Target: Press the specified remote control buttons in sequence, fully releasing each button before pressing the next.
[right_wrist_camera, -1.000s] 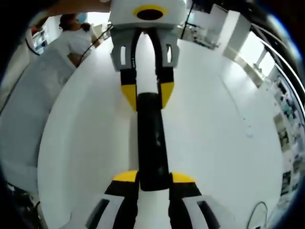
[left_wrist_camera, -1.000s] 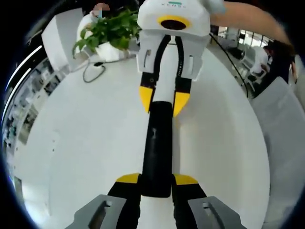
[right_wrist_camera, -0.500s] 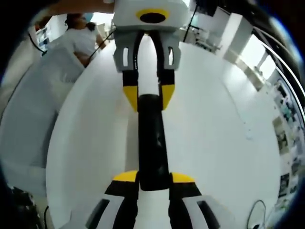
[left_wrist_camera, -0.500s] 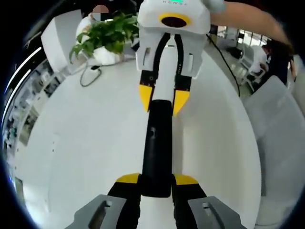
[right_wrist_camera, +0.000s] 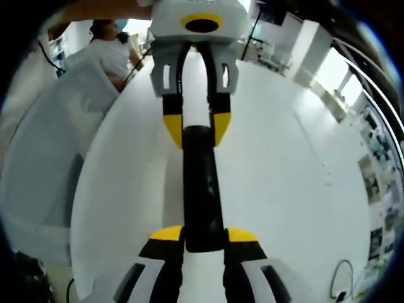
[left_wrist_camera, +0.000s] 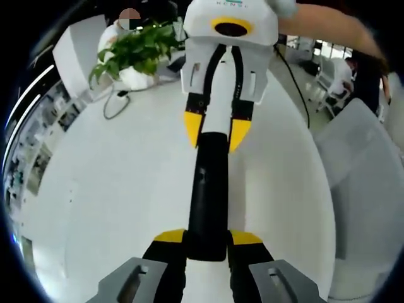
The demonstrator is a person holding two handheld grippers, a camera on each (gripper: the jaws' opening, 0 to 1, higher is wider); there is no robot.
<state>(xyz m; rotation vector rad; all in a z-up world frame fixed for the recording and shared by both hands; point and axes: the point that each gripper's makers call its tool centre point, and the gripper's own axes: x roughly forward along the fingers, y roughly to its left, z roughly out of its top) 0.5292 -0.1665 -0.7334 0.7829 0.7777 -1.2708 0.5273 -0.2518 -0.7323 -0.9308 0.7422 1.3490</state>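
Black remote control (left_wrist_camera: pixel 207 196) held lengthwise over the white desk (left_wrist_camera: pixel 107 189), left hand-held gripper (left_wrist_camera: pixel 207 238) clamping one end, right hand-held gripper (right_wrist_camera: pixel 204 236) the other; to press buttons, probably free one gripper and keep the remote level

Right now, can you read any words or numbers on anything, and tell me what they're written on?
Green letters across the top of the white gripper housing, seen in the left gripper view: cut off and too blurred to read.
Long black remote control held between the two grippers: no readable marks.
White round table: no text.
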